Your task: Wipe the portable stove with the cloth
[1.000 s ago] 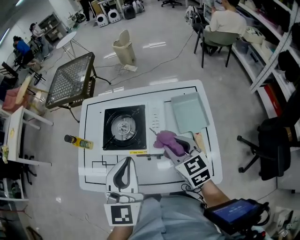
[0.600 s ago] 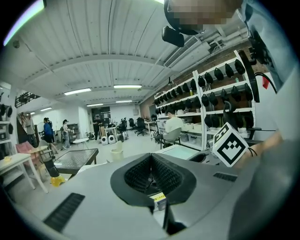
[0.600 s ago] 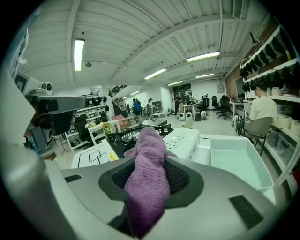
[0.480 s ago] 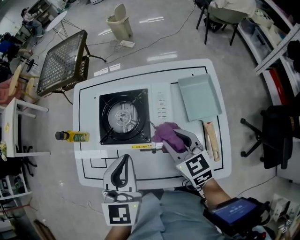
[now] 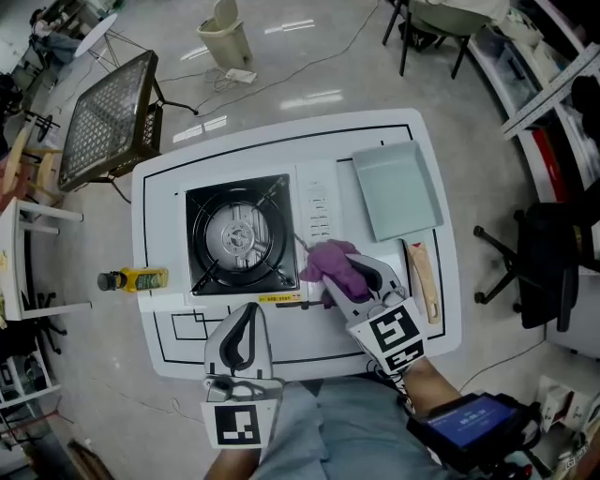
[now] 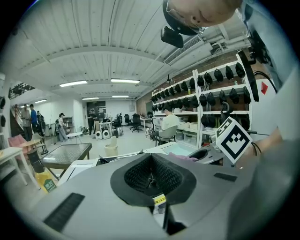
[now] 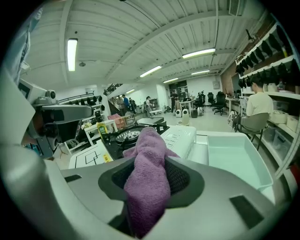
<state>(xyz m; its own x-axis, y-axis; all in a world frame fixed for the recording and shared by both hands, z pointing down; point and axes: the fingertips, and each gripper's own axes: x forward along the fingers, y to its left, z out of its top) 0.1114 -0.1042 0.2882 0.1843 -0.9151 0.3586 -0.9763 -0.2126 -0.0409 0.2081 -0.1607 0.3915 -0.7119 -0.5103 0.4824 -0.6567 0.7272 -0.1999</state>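
The portable stove [image 5: 253, 239] has a black burner top and a white control strip, and sits mid-table. A purple cloth [image 5: 328, 261] lies bunched over the stove's near right corner. My right gripper [image 5: 349, 277] is shut on the cloth [image 7: 149, 145], which hangs out between its pads. Its jaws have just been opening a little, with the cloth still between them. In the right gripper view the burner [image 7: 127, 136] shows just beyond the cloth. My left gripper [image 5: 246, 317] hovers at the table's near edge below the stove. It is shut, with nothing between its pads [image 6: 140, 176].
A pale green tray [image 5: 396, 192] lies right of the stove, with a wooden-handled tool [image 5: 422, 277] below it. A yellow bottle [image 5: 131, 279] stands off the white table's [image 5: 187, 347] left side. Around the table are a mesh-topped table [image 5: 103, 117], a bin [image 5: 225, 28] and a black chair [image 5: 534, 253].
Both grippers have sunk toward the table. The right gripper has carried the cloth a little closer onto the stove's near right corner. The left gripper stays shut.
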